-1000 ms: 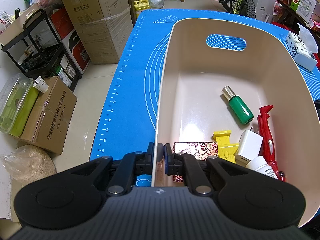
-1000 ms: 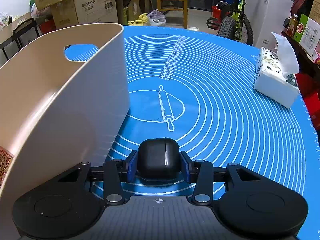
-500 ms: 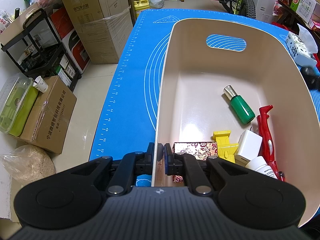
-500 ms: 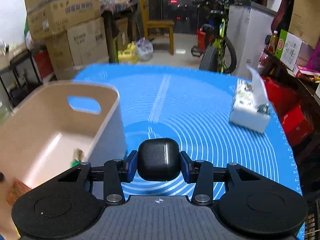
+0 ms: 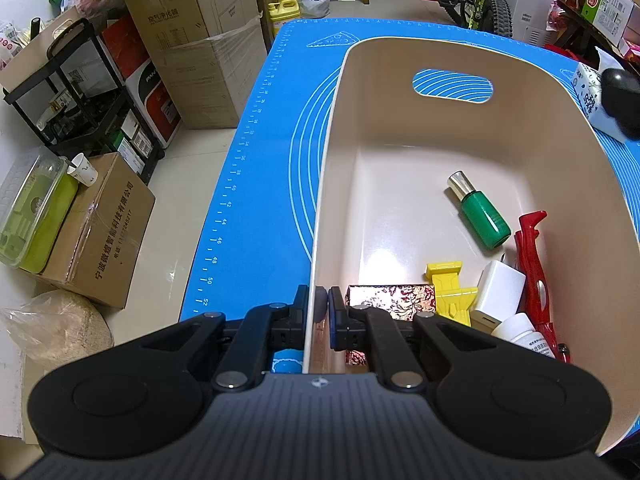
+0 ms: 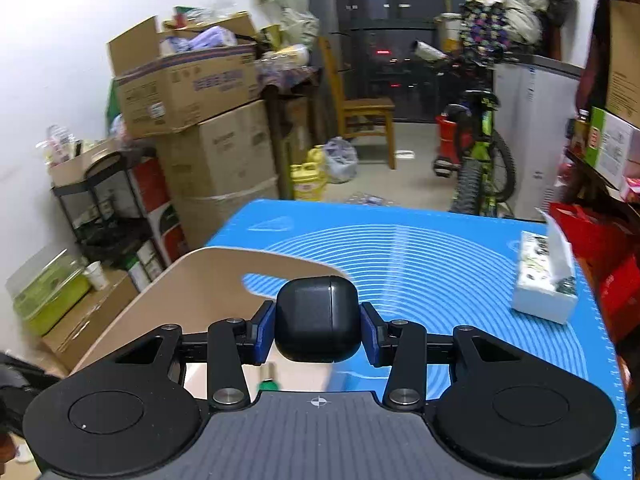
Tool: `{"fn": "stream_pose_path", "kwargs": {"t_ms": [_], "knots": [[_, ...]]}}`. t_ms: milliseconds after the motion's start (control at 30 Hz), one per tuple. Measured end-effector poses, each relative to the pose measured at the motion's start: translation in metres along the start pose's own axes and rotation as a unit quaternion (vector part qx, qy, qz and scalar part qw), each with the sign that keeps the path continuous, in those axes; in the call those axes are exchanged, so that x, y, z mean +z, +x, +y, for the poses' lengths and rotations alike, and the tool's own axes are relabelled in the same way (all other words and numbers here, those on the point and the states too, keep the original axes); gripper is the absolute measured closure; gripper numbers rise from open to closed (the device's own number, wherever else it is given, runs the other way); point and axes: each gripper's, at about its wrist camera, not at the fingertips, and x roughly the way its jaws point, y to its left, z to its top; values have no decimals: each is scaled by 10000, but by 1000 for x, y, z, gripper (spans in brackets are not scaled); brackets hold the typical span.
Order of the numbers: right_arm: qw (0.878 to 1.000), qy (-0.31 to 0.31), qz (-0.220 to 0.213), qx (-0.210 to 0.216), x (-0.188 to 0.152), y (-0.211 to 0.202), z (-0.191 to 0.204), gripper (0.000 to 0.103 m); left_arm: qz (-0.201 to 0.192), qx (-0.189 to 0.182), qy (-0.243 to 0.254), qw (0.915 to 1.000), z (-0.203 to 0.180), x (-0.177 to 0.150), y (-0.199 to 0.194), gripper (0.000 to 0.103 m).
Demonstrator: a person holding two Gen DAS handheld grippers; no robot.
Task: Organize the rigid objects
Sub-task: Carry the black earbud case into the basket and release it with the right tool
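With my left gripper (image 5: 318, 307) clenched on the beige bin's (image 5: 320, 216) wall, my right gripper (image 6: 318, 330) clamps the black earbud case (image 6: 318, 324) above it by its flat sides, since it looks light, rigid and slippery.

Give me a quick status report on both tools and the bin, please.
Left tool clamped on beige plastic bin wall. Right tool holding rounded black case, raised above bin. Nothing blocking the drop.
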Motion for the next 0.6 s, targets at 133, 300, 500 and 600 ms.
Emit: {"fn": "stream_pose_path", "kwargs": {"t_ms": [133,300,500,600], "knots": [[9994,-221,181,219,-6,5,22,53,-1,-3,-2,10000,0,0,0,92],[9960,-711,440,324,-20,14,51,53,-1,-5,0,10000,0,0,0,92],[9879,-1092,986,488,-37,28,74,53,-1,-6,-1,10000,0,0,0,92],[9834,-1282,1162,536,-46,33,83,53,0,-1,-1,10000,0,0,0,92]]}}
